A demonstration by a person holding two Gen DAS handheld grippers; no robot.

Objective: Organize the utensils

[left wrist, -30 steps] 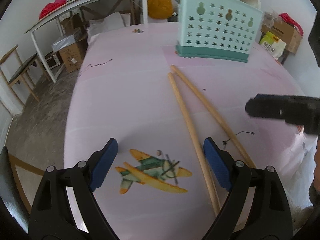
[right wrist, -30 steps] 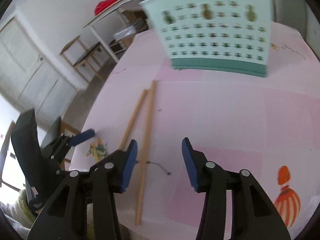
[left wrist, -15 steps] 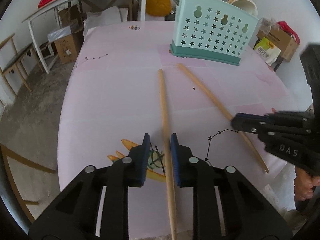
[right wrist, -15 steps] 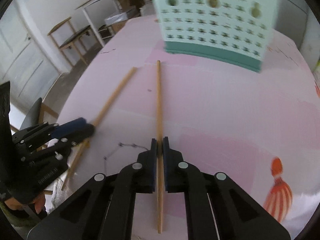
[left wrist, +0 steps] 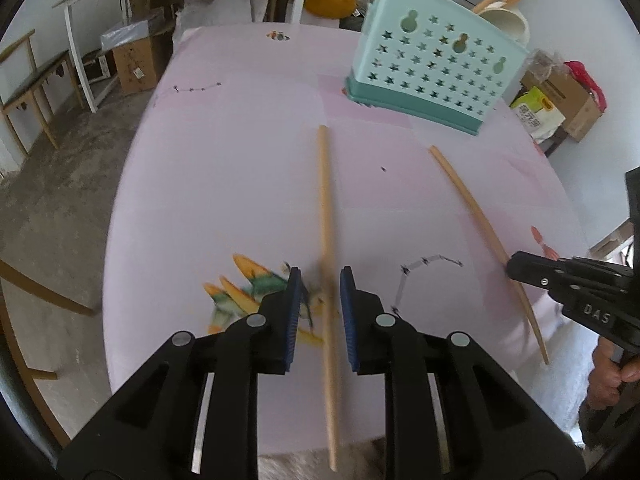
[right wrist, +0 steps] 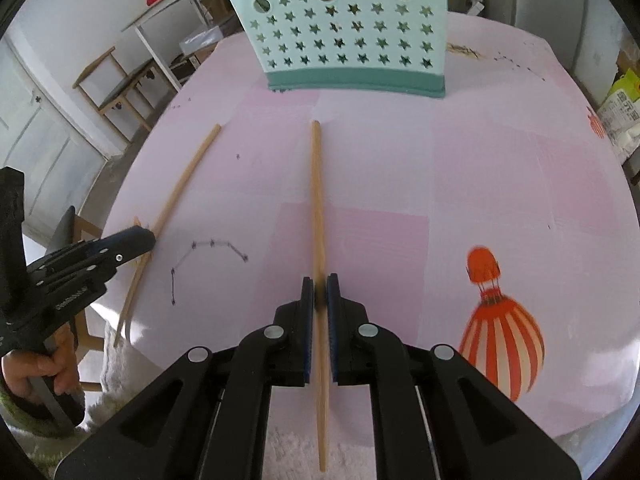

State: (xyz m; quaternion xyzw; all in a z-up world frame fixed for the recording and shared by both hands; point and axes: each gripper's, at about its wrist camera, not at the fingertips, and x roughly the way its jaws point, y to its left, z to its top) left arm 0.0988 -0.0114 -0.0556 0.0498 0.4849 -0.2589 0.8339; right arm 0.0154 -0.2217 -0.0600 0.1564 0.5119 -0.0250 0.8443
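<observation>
Two long wooden sticks lie over a pink printed tablecloth. My left gripper has its blue pads either side of one stick, with a small gap showing on each side. My right gripper is shut on the other stick, which points toward the mint star-cut utensil holder. The holder also shows in the left wrist view, at the far right of the table. The right gripper appears there on its stick. The left gripper shows in the right wrist view on its stick.
The tablecloth carries an airplane print and a balloon print. A white side table, cardboard boxes and wooden chairs stand beyond the table's far left. Boxes sit at the right.
Both grippers closed around a stick each, from wide open a second ago. The sticks have spread apart. The left jaws stand slightly wider than half a second ago.
</observation>
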